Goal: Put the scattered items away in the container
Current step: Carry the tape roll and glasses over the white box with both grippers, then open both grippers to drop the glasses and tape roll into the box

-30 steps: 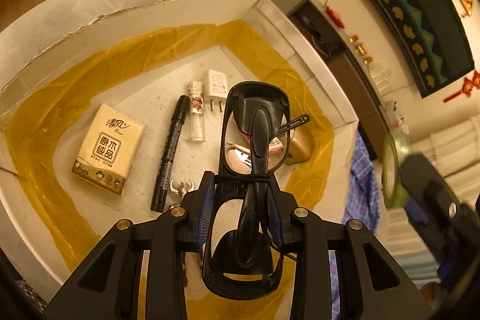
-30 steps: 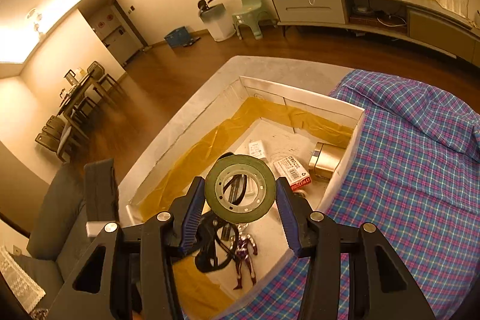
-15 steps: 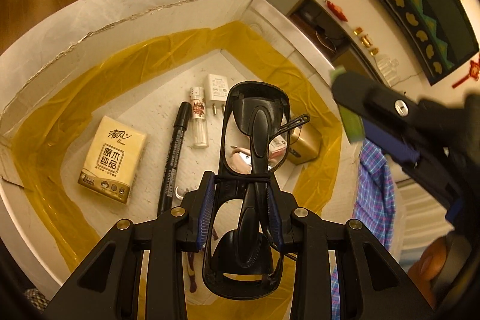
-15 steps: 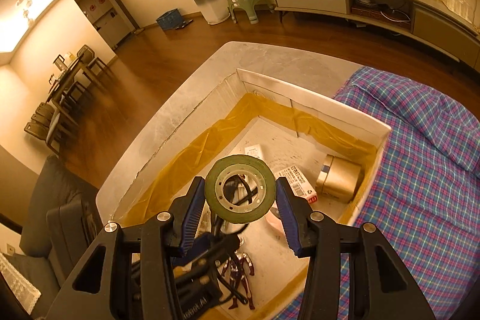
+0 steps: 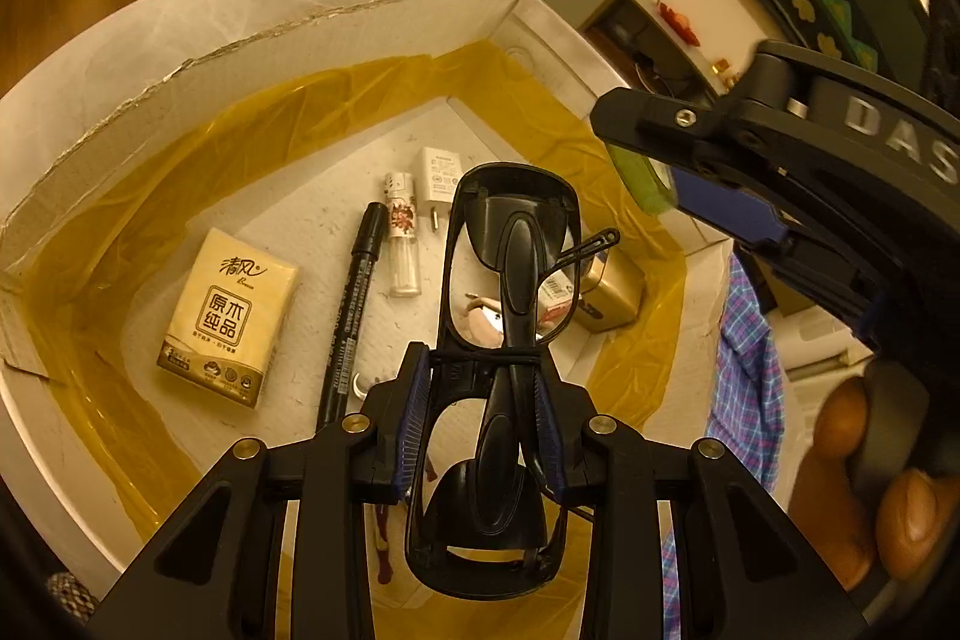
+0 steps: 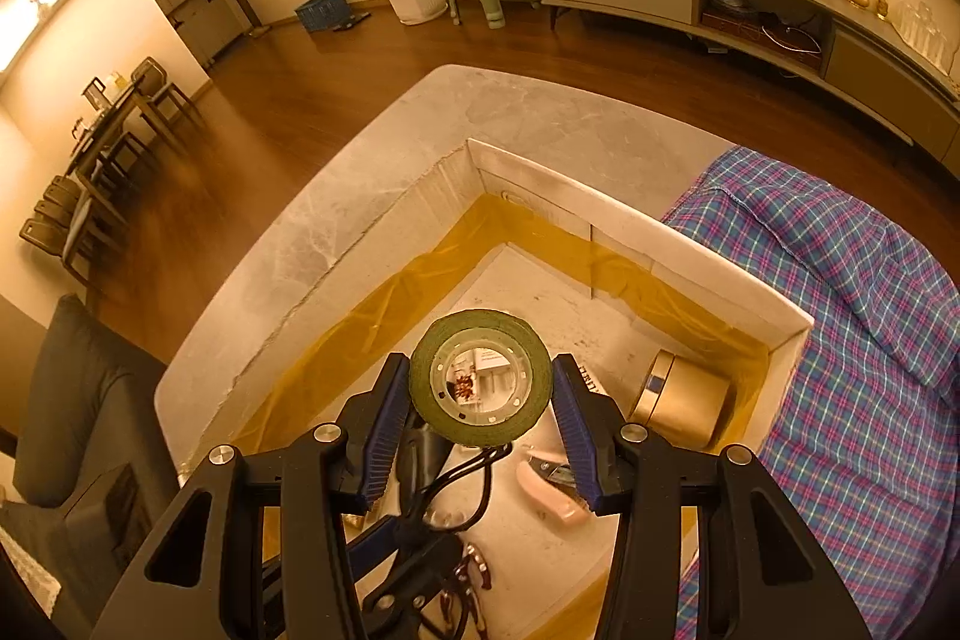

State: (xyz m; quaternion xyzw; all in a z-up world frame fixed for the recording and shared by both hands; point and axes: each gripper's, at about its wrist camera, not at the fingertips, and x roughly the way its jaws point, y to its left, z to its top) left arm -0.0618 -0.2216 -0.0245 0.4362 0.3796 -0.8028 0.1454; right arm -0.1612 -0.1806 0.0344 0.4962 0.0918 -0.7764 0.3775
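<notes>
My left gripper (image 5: 483,427) is shut on folded black glasses (image 5: 510,280) and holds them above the open white cardboard box (image 5: 240,40). My right gripper (image 6: 480,433) is shut on a green tape roll (image 6: 480,379) and hangs over the same box (image 6: 690,232); its tape roll also shows in the left wrist view (image 5: 636,175) at the right. In the box lie a tissue pack (image 5: 231,319), a black marker (image 5: 354,304), a lighter (image 5: 402,238), a white charger (image 5: 441,175) and a gold tin (image 6: 684,400).
The box is lined with yellow tape and sits on a grey stone table (image 6: 420,148). A plaid cloth (image 6: 870,340) covers the table to the right. A pink item (image 6: 549,493) and a toy figure (image 6: 468,580) lie near the box's front.
My right gripper with the tape roll has moved forward and left over the box, now close beside the left gripper. The left gripper has stayed nearly in place, rising slightly.
</notes>
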